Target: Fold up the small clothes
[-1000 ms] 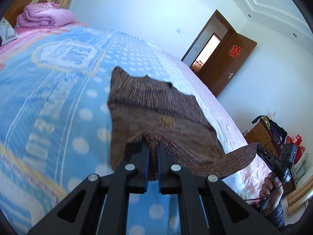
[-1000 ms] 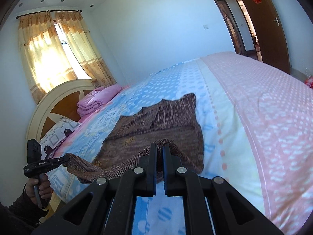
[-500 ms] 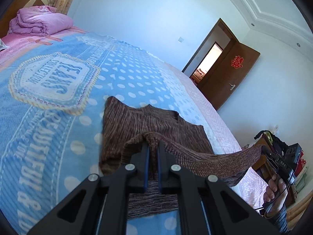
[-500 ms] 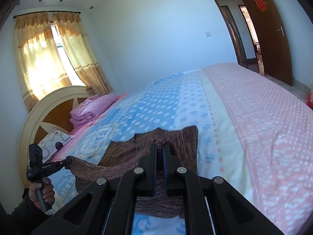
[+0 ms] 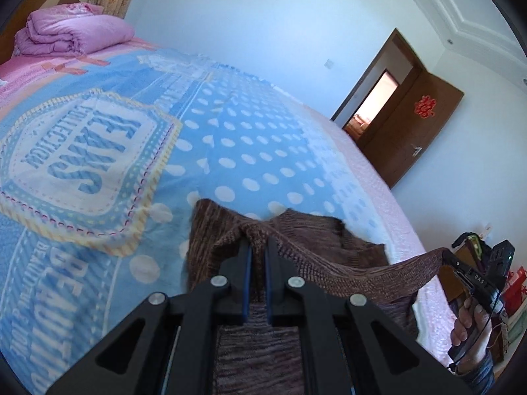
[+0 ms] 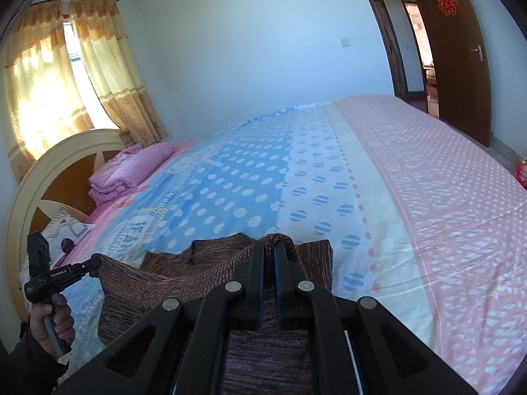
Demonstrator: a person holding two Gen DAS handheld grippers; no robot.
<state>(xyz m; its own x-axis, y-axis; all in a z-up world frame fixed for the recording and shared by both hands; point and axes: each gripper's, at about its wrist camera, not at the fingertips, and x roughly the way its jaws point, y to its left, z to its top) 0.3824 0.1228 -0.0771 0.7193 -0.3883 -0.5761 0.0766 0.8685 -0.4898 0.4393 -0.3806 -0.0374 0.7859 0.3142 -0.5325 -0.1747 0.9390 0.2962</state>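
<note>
Sweater (image 5: 329, 247) hem stretched between both clenched jaws, wide bedspread (image 6: 378, 171) beyond.

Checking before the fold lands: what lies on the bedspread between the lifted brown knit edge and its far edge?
Nothing visible: beyond the brown knit, held by both the left gripper and right gripper, the bedspread is bare.

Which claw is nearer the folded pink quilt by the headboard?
Left. The left claw holds the brown garment on the quilt side; the right claw grips the far end.
</note>
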